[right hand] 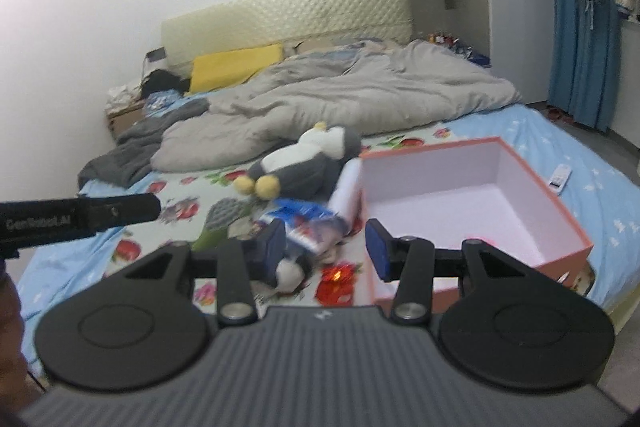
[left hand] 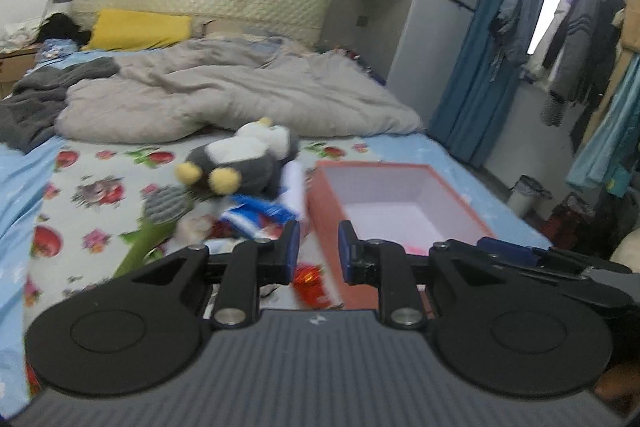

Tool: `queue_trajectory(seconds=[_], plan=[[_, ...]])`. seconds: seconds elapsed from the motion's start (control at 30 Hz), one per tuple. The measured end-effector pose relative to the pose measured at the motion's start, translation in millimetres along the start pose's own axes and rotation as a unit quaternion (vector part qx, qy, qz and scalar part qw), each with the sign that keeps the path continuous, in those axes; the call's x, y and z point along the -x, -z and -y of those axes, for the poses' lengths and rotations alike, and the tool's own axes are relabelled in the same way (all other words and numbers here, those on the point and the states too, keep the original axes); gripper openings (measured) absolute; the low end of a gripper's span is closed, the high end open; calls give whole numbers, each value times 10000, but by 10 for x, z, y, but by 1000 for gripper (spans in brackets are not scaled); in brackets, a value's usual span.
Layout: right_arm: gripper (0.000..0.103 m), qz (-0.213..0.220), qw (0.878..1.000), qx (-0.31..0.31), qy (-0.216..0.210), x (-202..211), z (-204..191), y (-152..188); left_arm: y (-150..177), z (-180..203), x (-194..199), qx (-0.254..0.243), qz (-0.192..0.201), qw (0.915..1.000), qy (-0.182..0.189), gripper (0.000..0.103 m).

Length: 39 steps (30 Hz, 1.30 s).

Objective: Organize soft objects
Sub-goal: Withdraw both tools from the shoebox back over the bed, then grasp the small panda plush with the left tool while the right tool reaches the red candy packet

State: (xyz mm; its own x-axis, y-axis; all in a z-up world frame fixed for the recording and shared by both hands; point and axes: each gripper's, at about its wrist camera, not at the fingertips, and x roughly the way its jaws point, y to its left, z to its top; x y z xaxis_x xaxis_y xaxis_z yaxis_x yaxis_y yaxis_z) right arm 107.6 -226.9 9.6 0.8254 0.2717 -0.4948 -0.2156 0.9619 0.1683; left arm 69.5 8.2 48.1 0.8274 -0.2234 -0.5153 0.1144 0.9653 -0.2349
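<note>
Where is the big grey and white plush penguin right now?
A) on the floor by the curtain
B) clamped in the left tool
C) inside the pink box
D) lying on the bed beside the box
D: the plush penguin lies on the bed sheet to the left of the pink box, whose white inside shows no toy; neither tool touches it.

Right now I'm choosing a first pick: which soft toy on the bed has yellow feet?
The large penguin plush lying beside the pink box; the grey-topped green plush nearby shows no yellow feet.
</note>
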Motion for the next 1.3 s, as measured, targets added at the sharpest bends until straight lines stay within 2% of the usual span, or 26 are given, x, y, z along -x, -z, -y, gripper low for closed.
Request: queue_trajectory(seconds=[0.3, 0.4, 0.57, 0.73, 0.9, 1.07, 1.13, 1.17, 1.2, 1.3], plan=[[47, -367, 9992, 31, -131, -111, -292, 446, 531, -476, 130, 380, -250, 9986, -262, 24], [47, -323, 9994, 71, -56, -150, -353, 584, 701, -533, 31, 424, -364, 9980, -296, 24], [47, -512, 9986, 95, -108, -277, -400, 820, 917, -611, -151, 441, -592, 9964, -417, 24], [47, -666, 9977, 33, -96, -447, -439, 913, 979, -735, -414, 576, -777, 9944, -436, 24], [47, -455, 9982, 400, -8, -640, -587, 915, 941, -915, -709, 873, -771, 9921, -463, 24], [47, -640, 9968, 470, -2, -950, -625, 984, 955, -1129, -982, 1108, -845, 9881, -651, 24], [47, -711, 9962, 501, 23, -1058, -625, 1020, 1019, -1224, -1078, 1284, -907, 9847, -757, 31], [47, -724, 9961, 514, 20, -1106, -631, 1033, 1049, -1260, -1133, 1326, -924, 9831, -859, 41], [47, -716, 9959, 546, 16, -1160, -639, 1045, 1079, -1292, -1182, 1350, -933, 9819, -944, 44], [47, -782, 9950, 617, -23, -1338, -642, 1083, 1126, -1350, -1346, 1321, -1015, 9810, -996, 45]])
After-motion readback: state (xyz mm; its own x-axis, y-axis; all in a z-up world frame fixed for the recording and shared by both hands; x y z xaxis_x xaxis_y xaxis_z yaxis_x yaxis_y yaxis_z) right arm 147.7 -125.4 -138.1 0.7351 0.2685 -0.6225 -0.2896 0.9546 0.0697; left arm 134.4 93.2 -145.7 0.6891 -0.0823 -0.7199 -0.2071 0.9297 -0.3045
